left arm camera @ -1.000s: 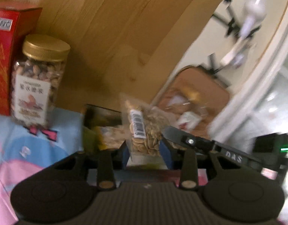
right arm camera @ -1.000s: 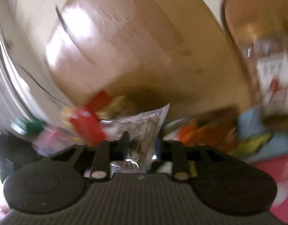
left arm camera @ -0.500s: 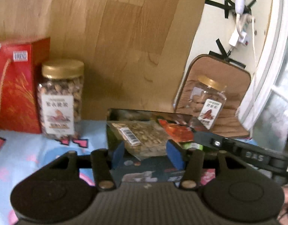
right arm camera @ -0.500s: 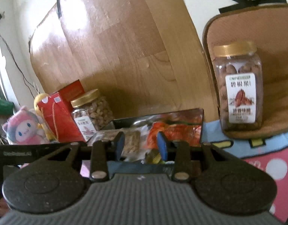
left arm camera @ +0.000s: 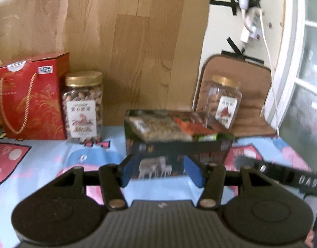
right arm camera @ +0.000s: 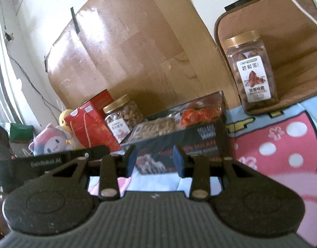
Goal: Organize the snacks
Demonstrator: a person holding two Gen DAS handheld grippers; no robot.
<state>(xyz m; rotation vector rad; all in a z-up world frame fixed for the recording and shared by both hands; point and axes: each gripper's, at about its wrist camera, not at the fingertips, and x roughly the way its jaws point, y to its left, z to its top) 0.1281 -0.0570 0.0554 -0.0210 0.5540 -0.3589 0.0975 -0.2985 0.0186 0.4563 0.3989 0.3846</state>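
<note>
Hovering before the snack box (left arm camera: 179, 155), the left gripper (left arm camera: 162, 172) is gaping empty while the right gripper (right arm camera: 155, 161) is opening, also empty.

i log a wood-grain board (left arm camera: 137, 47) leaning on the wall, a brown cushion (right arm camera: 282, 41) beside it, a cartoon-print cloth (right arm camera: 282, 144) in blue and pink underfoot, plush toys (right arm camera: 49, 140) far left, and a white cable (left arm camera: 267, 47) hanging down the wall.
</note>
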